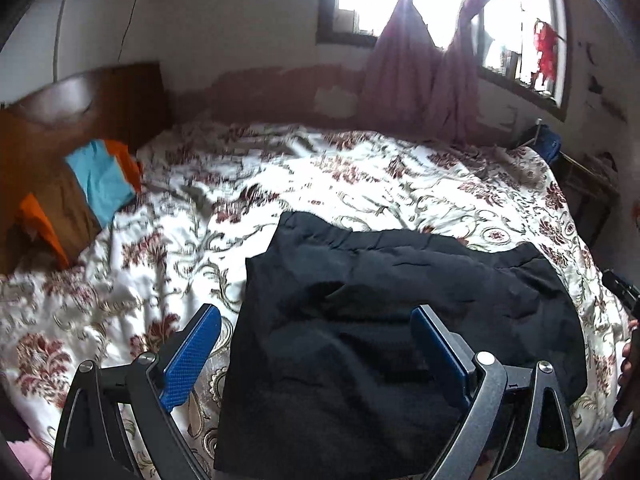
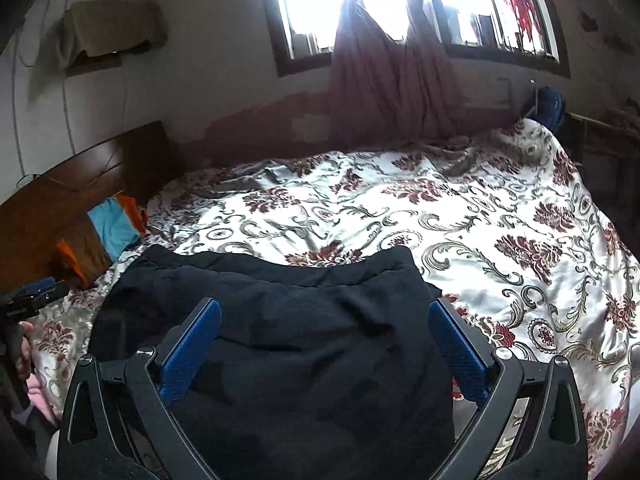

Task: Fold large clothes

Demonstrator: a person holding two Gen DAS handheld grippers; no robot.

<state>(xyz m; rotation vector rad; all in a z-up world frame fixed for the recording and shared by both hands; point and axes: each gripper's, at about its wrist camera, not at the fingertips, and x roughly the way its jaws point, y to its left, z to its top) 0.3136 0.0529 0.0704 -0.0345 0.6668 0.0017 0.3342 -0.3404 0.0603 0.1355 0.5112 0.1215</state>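
A black garment (image 1: 400, 276) lies folded into a rough rectangle on the floral bedcover (image 1: 280, 172), near the bed's front edge. My left gripper (image 1: 316, 314) hangs above the garment's left part, its blue pads (image 1: 192, 356) wide apart and nothing between them. In the right wrist view the same black garment (image 2: 280, 288) fills the lower middle. My right gripper (image 2: 324, 306) is open over it, and its blue pads (image 2: 460, 352) touch no cloth. A hand (image 2: 22, 344) with the other gripper's handle shows at the left edge.
A wooden headboard (image 1: 92, 96) stands at the left with orange, blue and brown pillows (image 1: 100, 184) against it. Behind the bed are a window and tied pink curtains (image 1: 420, 76). A blue object (image 2: 548, 104) sits at the far right corner. Pink cloth (image 1: 32, 460) lies by the front left edge.
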